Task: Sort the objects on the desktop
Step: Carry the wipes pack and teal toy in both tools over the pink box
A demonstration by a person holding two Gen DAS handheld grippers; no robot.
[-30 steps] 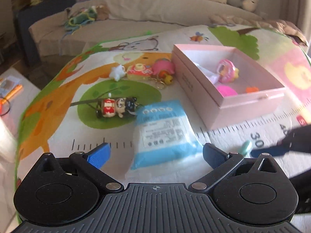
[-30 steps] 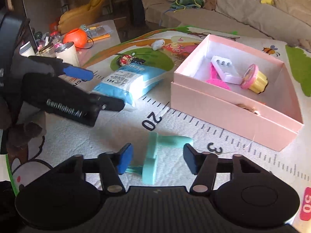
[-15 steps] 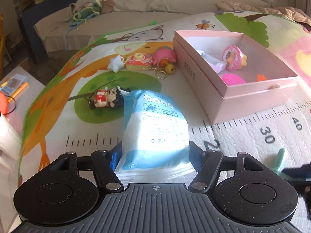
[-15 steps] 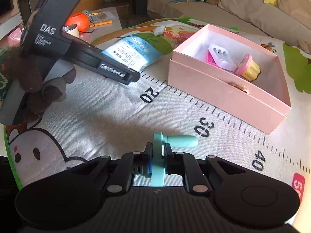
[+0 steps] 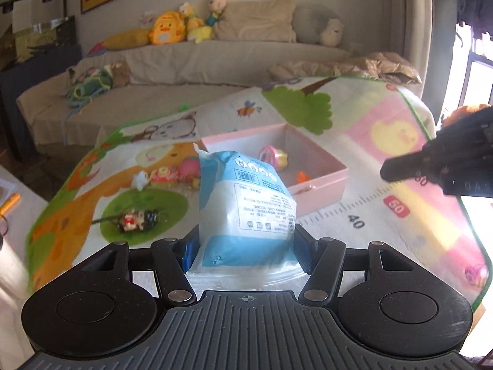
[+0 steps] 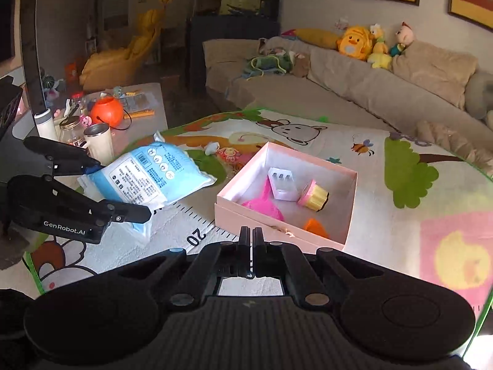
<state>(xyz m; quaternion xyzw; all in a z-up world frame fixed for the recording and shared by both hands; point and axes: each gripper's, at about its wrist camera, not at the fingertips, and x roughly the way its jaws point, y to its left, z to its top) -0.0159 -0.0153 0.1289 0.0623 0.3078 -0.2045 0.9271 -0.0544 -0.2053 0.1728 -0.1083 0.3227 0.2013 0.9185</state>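
We have closed the left gripper (image 5: 245, 248) on the blue-and-white packet (image 5: 246, 206) and lifted it clear of the play mat (image 5: 385, 246). We have closed the right gripper (image 6: 250, 254) fully; the teal toy it pinched half a second ago no longer shows between its fingers.

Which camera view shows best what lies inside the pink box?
The right wrist view: it looks down into the pink box, showing a white block, a pink and yellow toy, a pink piece and an orange piece. In the left wrist view, the blue packet hides part of the interior.
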